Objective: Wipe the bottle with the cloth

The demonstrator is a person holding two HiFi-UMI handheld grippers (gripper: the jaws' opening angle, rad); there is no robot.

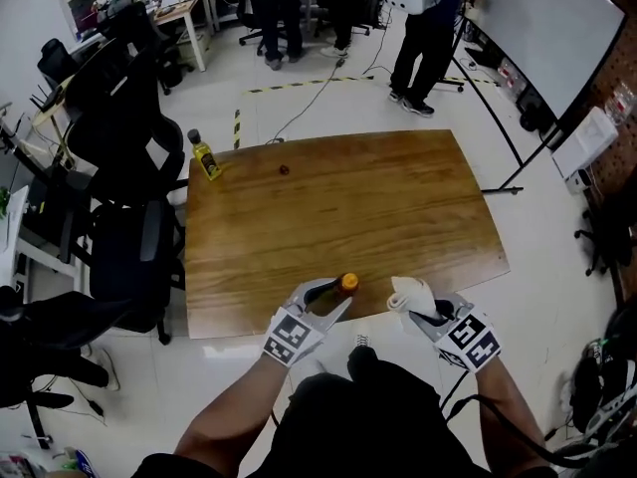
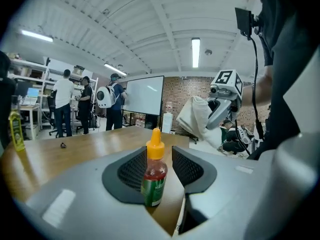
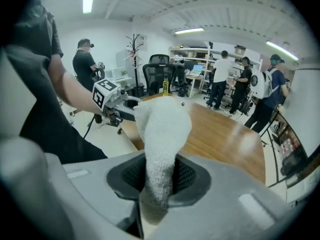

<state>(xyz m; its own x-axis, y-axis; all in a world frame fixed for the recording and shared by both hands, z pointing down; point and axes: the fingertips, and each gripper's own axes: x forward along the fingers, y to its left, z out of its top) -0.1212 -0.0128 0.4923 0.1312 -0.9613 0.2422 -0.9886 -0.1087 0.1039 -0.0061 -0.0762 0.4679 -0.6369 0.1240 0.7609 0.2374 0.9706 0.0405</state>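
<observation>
A small bottle (image 1: 347,284) with an orange cap, red contents and a green label (image 2: 154,176) stands upright between the jaws of my left gripper (image 1: 333,294), which is shut on it at the front edge of the wooden table (image 1: 338,207). My right gripper (image 1: 430,310) is shut on a white cloth (image 1: 410,294). The cloth (image 3: 162,129) sticks up out of the jaws as a bunched fold. It hangs a short way to the right of the bottle and is not touching it. From the left gripper view the cloth (image 2: 197,116) shows beyond the bottle.
A yellow oil bottle (image 1: 205,157) stands on the table's far left corner, and a small dark object (image 1: 285,169) lies on the wood near it. Black office chairs (image 1: 129,167) crowd the table's left side. Several people (image 1: 274,8) stand at the back, and a whiteboard (image 1: 557,18) is at the right.
</observation>
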